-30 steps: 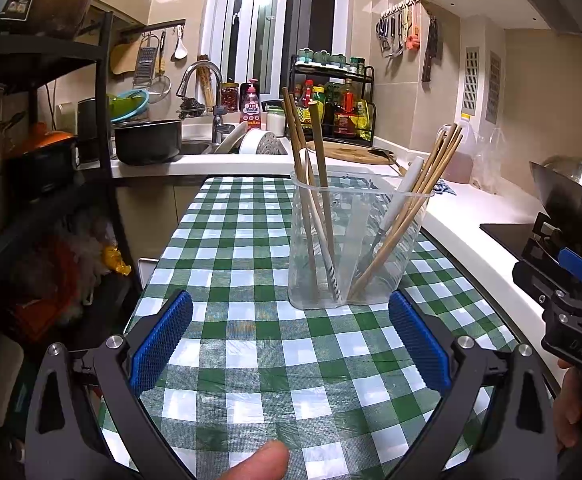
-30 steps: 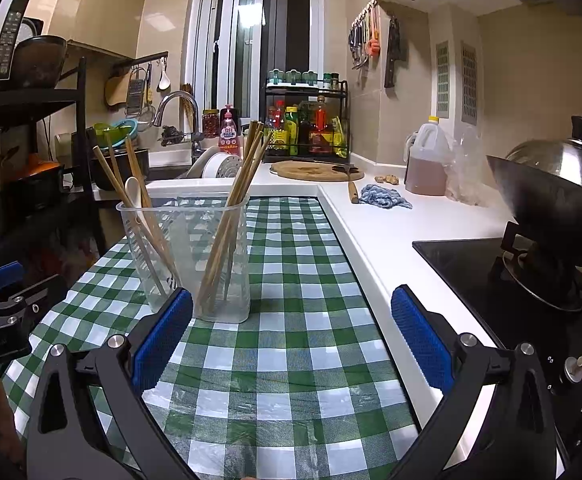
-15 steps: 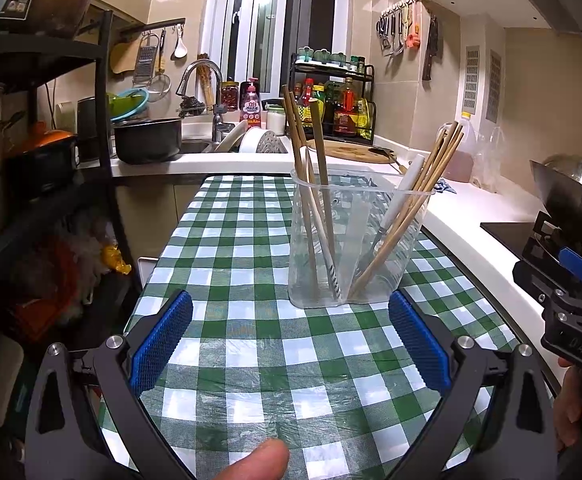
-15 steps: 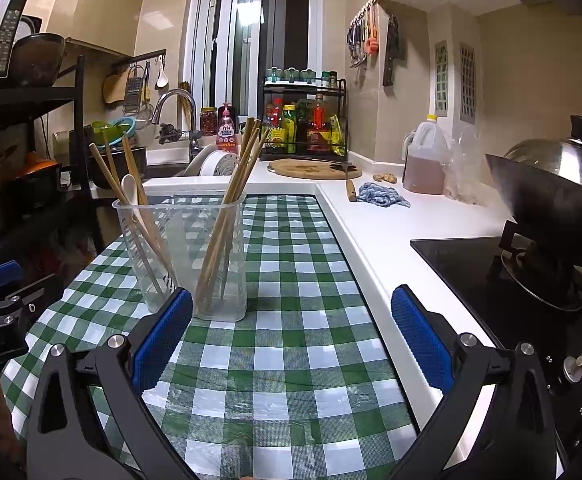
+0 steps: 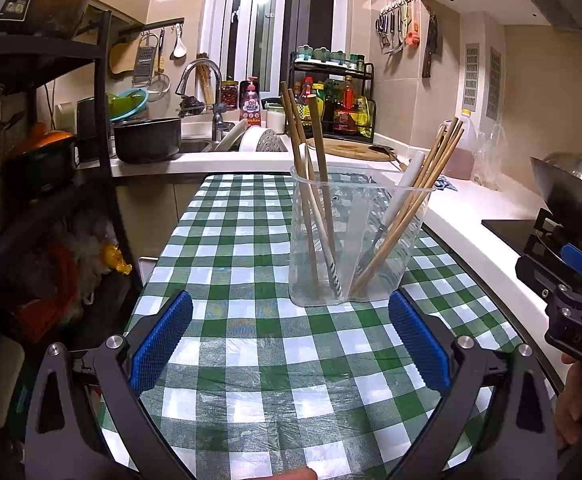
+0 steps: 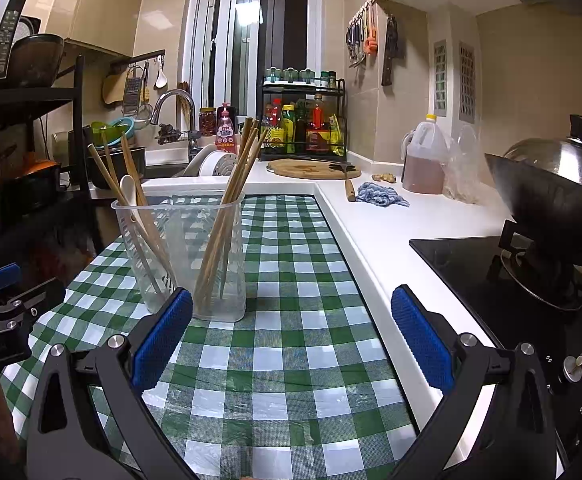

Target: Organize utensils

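A clear plastic utensil holder (image 5: 355, 240) stands upright on the green-checked tablecloth (image 5: 251, 352). It holds wooden chopsticks (image 5: 315, 152) on its left side, and more chopsticks (image 5: 431, 176) with a white-handled utensil (image 5: 405, 188) on its right. My left gripper (image 5: 291, 340) is open and empty, just in front of the holder. In the right wrist view the holder (image 6: 187, 256) is left of centre, with a white spoon (image 6: 129, 190) in it. My right gripper (image 6: 291, 336) is open and empty, to the right of the holder.
A white counter (image 6: 391, 232) runs along the right with a wok (image 6: 551, 192) on a black hob (image 6: 491, 280), an oil jug (image 6: 425, 164), a blue cloth (image 6: 383, 196) and a cutting board (image 6: 311, 168). A black shelf rack (image 5: 39, 184) stands left. The sink (image 5: 195, 144) is behind.
The right gripper has drifted slightly toward the holder, which sits a little further left in its view. The left gripper has barely moved. Both stay open.
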`<state>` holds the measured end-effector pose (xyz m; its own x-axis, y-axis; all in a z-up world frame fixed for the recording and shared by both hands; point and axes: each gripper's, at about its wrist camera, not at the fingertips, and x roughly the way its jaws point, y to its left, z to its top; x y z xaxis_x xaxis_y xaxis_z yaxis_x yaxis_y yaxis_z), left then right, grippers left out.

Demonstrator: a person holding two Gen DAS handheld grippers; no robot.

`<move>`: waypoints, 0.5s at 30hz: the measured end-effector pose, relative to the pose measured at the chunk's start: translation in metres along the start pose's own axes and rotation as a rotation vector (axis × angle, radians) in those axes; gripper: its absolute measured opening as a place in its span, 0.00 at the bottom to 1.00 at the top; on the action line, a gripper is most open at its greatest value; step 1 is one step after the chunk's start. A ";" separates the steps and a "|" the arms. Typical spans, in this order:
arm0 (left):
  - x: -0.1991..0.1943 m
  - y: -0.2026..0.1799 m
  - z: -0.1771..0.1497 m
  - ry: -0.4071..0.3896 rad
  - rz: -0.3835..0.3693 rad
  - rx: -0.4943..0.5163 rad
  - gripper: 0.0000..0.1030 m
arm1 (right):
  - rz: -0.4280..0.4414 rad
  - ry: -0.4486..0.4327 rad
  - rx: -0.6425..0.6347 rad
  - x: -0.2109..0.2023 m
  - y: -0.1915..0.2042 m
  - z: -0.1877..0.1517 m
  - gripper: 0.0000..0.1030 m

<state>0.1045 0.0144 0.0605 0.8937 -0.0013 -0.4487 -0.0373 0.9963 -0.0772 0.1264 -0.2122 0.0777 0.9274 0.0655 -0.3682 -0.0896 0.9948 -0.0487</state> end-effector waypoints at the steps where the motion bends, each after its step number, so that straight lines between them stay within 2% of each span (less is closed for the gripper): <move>1: 0.000 0.001 0.000 0.000 -0.001 -0.002 0.93 | 0.001 0.000 0.001 0.000 0.000 0.000 0.95; 15: 0.000 0.000 -0.001 -0.008 -0.004 0.010 0.93 | 0.001 0.000 0.000 0.000 0.000 0.000 0.95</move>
<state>0.1039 0.0141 0.0603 0.8973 -0.0043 -0.4413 -0.0297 0.9971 -0.0702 0.1264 -0.2125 0.0776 0.9273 0.0665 -0.3684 -0.0904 0.9947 -0.0480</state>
